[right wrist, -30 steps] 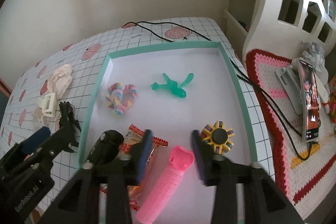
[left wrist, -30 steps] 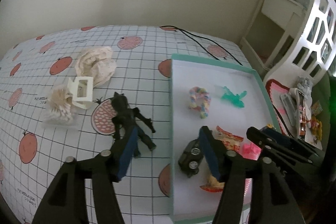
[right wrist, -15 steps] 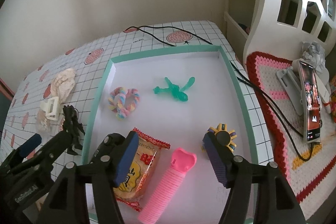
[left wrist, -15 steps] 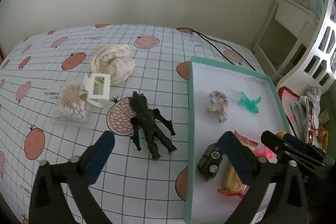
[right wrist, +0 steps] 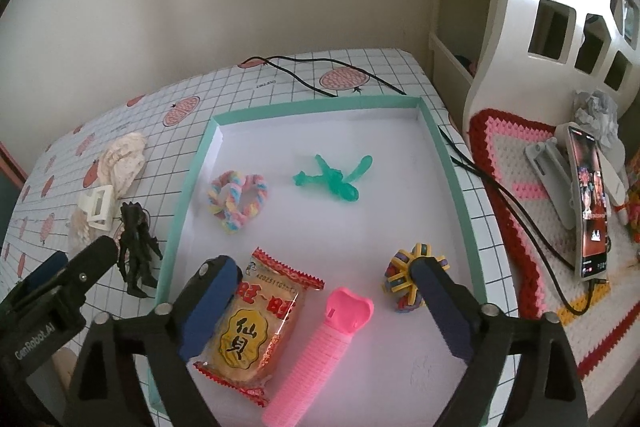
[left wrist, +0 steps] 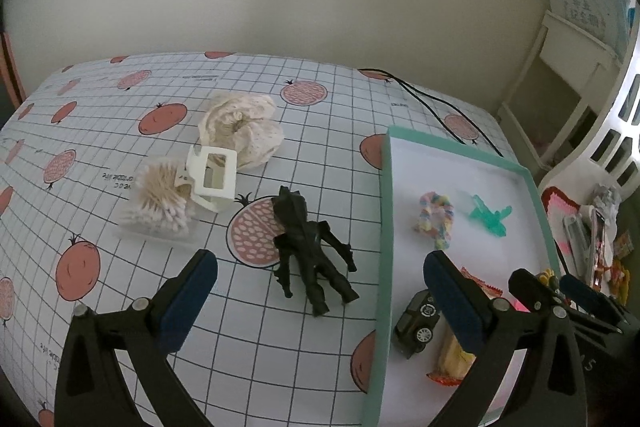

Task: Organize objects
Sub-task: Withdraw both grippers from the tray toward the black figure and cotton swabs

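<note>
Change noted against a second ago: both grippers are now spread wide, where their jaws were then nearly pressed together. The left gripper [left wrist: 320, 283], which was then close over the small black toy car [left wrist: 416, 323], is now drawn back and holds nothing; the car is left lying inside the shallow white tray with the teal rim [right wrist: 192, 187], at its near left corner. The right gripper [right wrist: 324, 291], then closed about the pink ribbed tube with a heart-shaped cap [right wrist: 320, 351], is likewise empty, and the tube rests on the tray floor. Two placements are judged complete.

Count, largest to smallest.

- One tray.
- Loose on the checked tablecloth with red fruit prints [left wrist: 120, 307], four items:
  - one crumpled cream cloth [left wrist: 240, 131]
  - one bundle of cotton swabs [left wrist: 160, 203]
  - one black jointed action figure [left wrist: 308, 247]
  - one white plastic claw clip [left wrist: 212, 179], touching the swabs
- In the tray, six items:
  - one pink tube
  - one red-and-yellow snack packet [right wrist: 256, 323]
  - one pastel braided loop [right wrist: 236, 199]
  - one translucent green plastic figure [right wrist: 336, 179]
  - one striped round spinner toy [right wrist: 408, 275]
  - one toy car

The figure lies nearest the left gripper and is judged the likely next pick.
</note>
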